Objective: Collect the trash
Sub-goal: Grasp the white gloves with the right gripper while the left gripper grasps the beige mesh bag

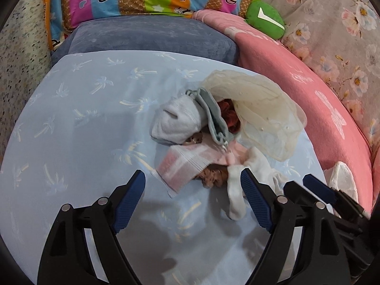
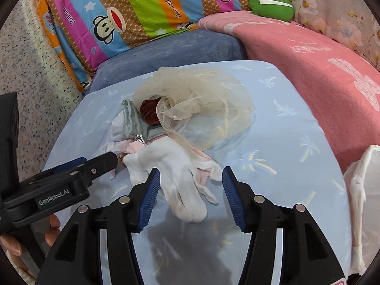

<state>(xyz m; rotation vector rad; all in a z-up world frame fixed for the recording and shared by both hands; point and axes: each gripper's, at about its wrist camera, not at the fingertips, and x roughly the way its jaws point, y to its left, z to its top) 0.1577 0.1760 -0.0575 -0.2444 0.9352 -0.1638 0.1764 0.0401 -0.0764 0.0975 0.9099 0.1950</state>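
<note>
Our right gripper [image 2: 191, 196], jaws half open and empty, straddles the white sock [image 2: 180, 185] running lengthwise down-frame; our left gripper [image 1: 193, 201], wide open, hovers empty beside.

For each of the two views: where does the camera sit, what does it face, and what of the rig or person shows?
Left wrist: sits on the left gripper, angled down at the cloth pile on the blue sheet; own open fingers show, right gripper at lower right.
Right wrist: sits on the right gripper, angled down over the white sock; own open fingers, left gripper and a hand at left.
Shared: pile, sheet, green cushion, pink blanket.
</note>
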